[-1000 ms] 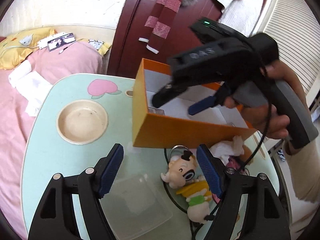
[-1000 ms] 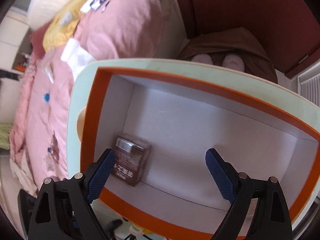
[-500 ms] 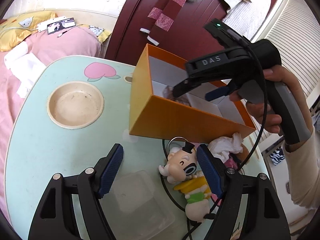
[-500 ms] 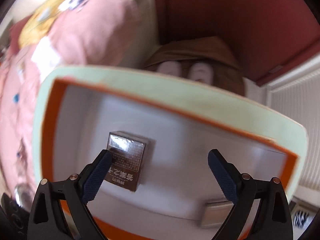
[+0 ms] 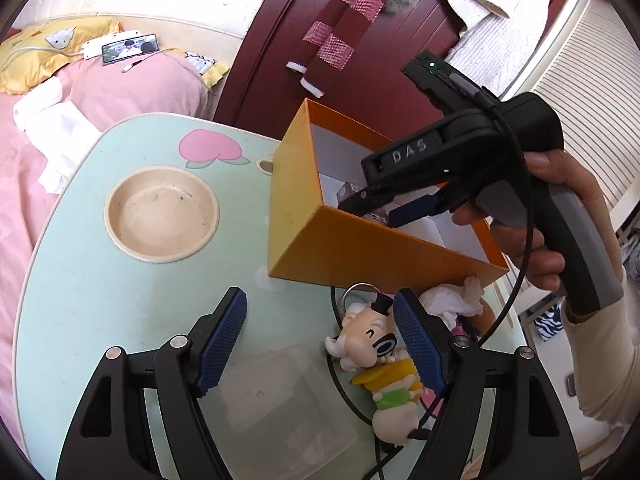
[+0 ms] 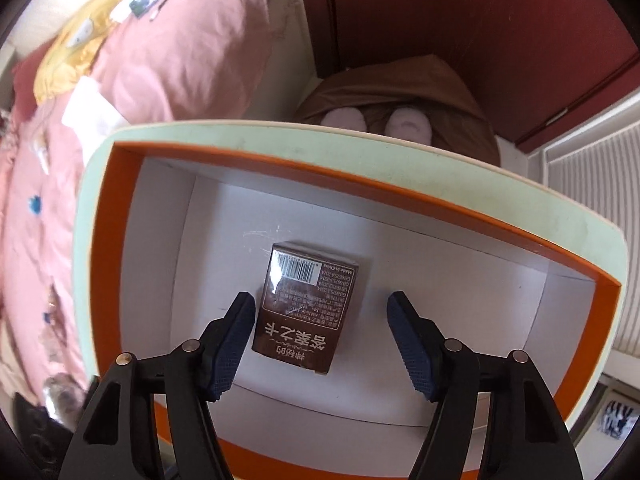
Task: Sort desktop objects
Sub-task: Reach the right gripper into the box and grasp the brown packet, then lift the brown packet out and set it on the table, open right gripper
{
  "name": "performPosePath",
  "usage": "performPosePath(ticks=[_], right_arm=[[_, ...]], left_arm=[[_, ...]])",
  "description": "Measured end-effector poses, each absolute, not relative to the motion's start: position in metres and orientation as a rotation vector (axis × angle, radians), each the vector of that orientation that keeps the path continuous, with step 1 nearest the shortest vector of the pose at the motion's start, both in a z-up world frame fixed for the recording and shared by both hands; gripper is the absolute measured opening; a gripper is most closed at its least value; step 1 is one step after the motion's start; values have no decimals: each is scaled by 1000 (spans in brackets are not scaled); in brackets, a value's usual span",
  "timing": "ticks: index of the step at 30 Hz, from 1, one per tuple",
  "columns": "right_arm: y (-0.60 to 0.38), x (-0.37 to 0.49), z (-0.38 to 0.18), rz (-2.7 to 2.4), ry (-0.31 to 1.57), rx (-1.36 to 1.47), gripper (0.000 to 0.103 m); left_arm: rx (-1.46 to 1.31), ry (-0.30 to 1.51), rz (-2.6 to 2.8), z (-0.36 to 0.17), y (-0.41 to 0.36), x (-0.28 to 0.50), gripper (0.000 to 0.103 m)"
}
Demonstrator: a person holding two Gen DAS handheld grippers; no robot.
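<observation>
An orange box (image 5: 340, 248) with a white inside stands on the mint-green table (image 5: 100, 300). A small brown carton (image 6: 308, 304) with a barcode lies flat on the box floor (image 6: 440, 280). My right gripper (image 6: 320, 300) points straight down into the box, and its jaws are closing with the carton between them. The left pad is almost at the carton's side; the right pad stands clear of it. In the left wrist view a hand holds that gripper (image 5: 372, 212) over the box. My left gripper (image 5: 319, 298) hovers open over the table, nothing between its fingers.
Two cartoon figurines (image 5: 368, 336) with a key ring lie beside my left gripper's right finger. A clear plastic lid (image 5: 280, 396) lies below it, crumpled tissue (image 5: 452, 300) to the right. A round cream recess (image 5: 162, 216) sits in the table; a pink bed (image 5: 120, 88) is beyond.
The right gripper shifted over the brown carton, which now lies between its fingers, and the fingers have come closer together. The left gripper's view rolled slightly; its jaws are unchanged.
</observation>
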State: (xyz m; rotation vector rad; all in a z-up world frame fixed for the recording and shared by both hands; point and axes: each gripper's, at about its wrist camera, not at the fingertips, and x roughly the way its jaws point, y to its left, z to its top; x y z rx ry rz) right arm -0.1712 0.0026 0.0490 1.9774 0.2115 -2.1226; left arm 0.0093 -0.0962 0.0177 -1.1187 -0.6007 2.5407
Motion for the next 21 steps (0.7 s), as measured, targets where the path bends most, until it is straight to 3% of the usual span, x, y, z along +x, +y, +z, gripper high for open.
performPosePath(ticks=[3,6,14,21], right_arm=[[5,-166,54,-2154,249,1939,40],[13,-163,54,-2051,71,1901,40],[46,-136,113,-2160,-115,1599,40],[50,-61,149,-2014,-95,1454,40]], left_arm=[[-1119,-618,2542,18,-99,10,76],[-1092,-623,2565,21,-102,13,76],[-1077,-668,2604,21,-111,14,76],[-1088,-731,2626,19,-122,13,76]])
